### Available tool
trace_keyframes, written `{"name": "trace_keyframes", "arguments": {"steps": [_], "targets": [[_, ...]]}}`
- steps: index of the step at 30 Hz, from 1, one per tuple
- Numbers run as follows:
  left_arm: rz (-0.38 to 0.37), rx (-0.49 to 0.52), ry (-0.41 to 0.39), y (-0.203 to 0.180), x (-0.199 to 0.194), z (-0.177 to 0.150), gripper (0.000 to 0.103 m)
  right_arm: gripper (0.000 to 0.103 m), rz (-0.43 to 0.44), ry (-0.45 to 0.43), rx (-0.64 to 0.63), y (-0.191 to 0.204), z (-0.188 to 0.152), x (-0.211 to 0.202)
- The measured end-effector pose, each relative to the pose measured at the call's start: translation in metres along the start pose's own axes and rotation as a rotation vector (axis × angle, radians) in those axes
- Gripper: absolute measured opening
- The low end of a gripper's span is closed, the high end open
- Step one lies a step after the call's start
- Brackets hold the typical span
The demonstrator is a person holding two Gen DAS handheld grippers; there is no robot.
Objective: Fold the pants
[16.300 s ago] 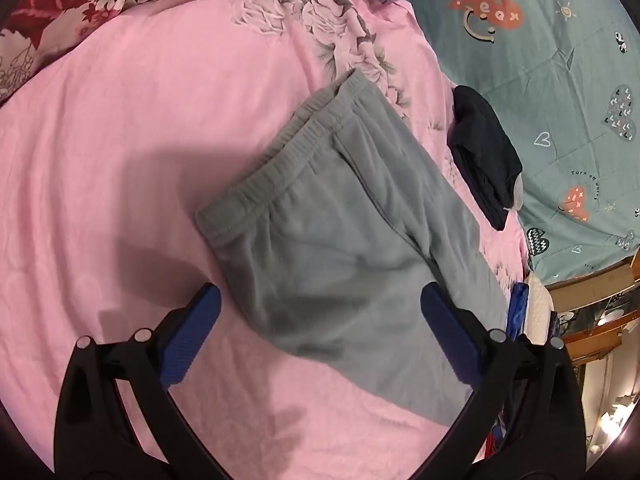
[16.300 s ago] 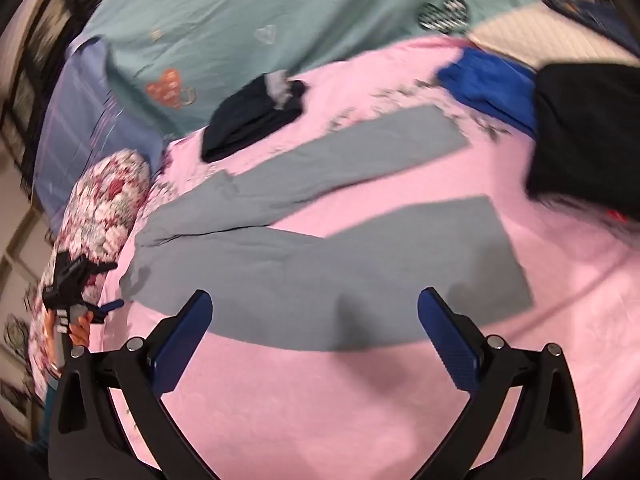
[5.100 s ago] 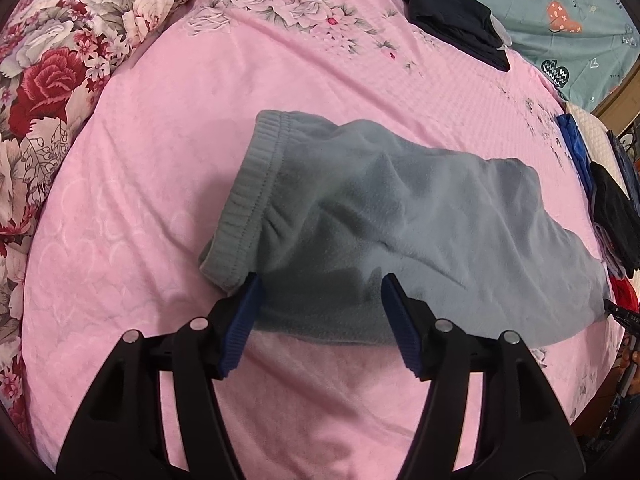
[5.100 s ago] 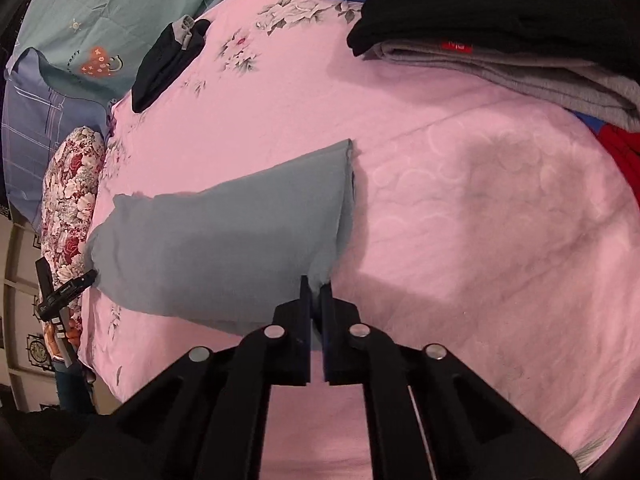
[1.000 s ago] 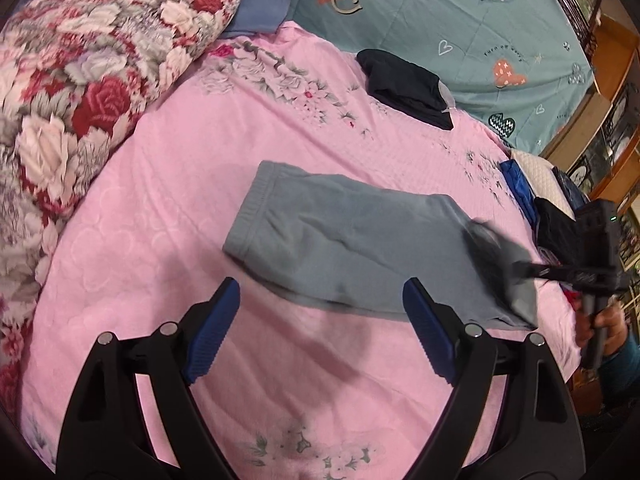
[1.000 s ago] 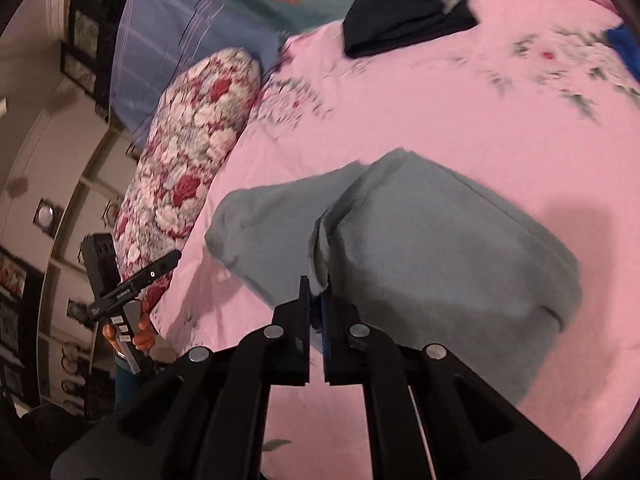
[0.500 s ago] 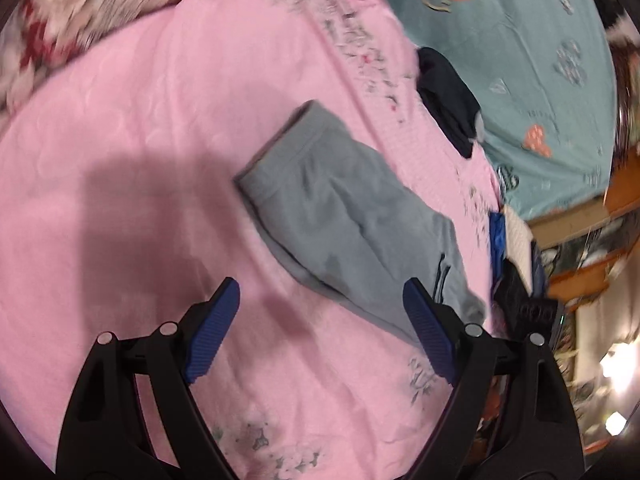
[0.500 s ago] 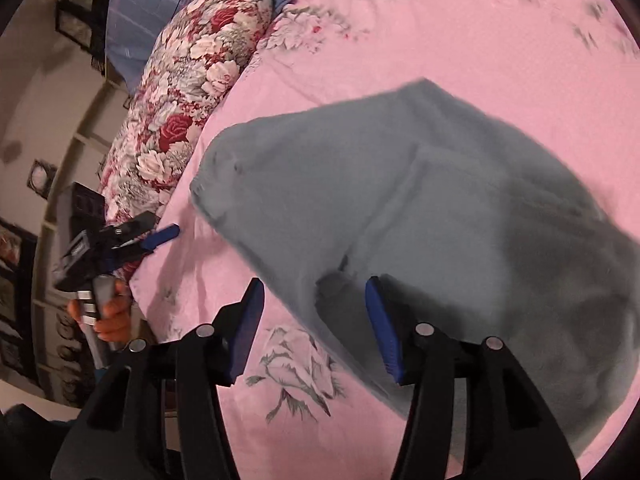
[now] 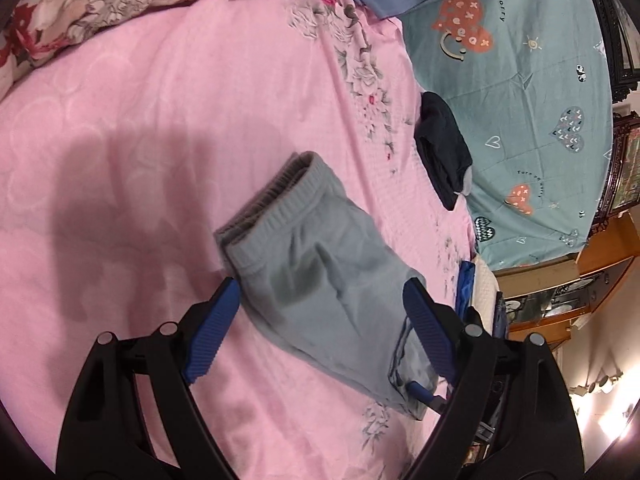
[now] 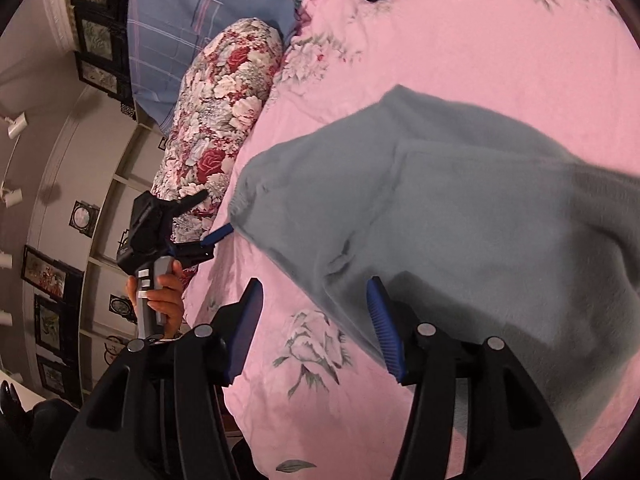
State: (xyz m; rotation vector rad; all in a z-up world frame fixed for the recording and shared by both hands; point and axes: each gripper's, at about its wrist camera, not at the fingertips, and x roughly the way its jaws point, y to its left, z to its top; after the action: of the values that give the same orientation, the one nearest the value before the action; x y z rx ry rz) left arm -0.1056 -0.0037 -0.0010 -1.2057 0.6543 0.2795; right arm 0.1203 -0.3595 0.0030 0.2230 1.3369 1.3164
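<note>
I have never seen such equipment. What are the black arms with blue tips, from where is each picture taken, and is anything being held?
There is no machine here. A person holds a hand tool with tongs in each hand, and a wide-angle camera on each tool looks forward along its two fingers.

One picture is from the left tongs, the other from the right tongs. The blue tips are the gripping pads. In the right picture you also see the person's left hand holding its tool at the edge of the bed.

On the pink bedsheet lie folded grey pants, waistband away from the left camera. A dark garment lies farther off, and a flowered pillow sits at the side.

Both tongs are open; neither holds anything.
</note>
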Motion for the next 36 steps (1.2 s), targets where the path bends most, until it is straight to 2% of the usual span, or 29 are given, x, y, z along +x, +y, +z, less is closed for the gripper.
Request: {"name": "trace_keyframes", "arguments": {"steps": [3,5,16,22,25,26,27,28,29,31,36], "targets": [[0.017,-0.011,0.027,0.002,0.006,-0.002,0.085,0.055,0.005,0.007,0.015,-0.005,-0.003,0.004],[0.077,-0.032,0.043,0.006,0.012,-0.002,0.085,0.055,0.008,0.006,0.013,-0.006,-0.004,0.004],[0.091,-0.037,0.028,0.004,0.022,0.008,0.086,0.055,0.036,-0.014,0.043,-0.010,-0.008,-0.001],[0.065,-0.029,0.008,0.006,0.023,0.009,0.089,0.055,0.038,-0.036,0.054,-0.015,-0.010,-0.015],[0.070,-0.007,-0.011,0.005,0.021,0.006,0.086,0.055,0.035,-0.056,0.064,-0.019,-0.010,-0.022],[0.092,0.010,-0.022,0.003,0.021,0.004,0.079,0.055,0.033,-0.061,0.068,-0.020,-0.011,-0.025],[0.114,0.032,-0.029,0.001,0.022,0.003,0.055,0.055,0.032,-0.068,0.074,-0.022,-0.012,-0.028],[0.118,0.055,-0.018,-0.001,0.024,0.002,0.036,0.055,0.032,-0.074,0.079,-0.023,-0.012,-0.030],[0.100,0.053,0.001,0.001,0.027,0.002,0.006,0.055,0.030,-0.079,0.082,-0.024,-0.012,-0.032],[0.091,0.036,-0.001,0.004,0.029,0.002,0.008,0.055,0.028,-0.092,0.083,-0.024,-0.013,-0.037],[0.112,0.099,-0.058,-0.016,0.024,-0.002,0.007,0.055,0.028,-0.135,0.084,-0.026,-0.016,-0.058]]}}
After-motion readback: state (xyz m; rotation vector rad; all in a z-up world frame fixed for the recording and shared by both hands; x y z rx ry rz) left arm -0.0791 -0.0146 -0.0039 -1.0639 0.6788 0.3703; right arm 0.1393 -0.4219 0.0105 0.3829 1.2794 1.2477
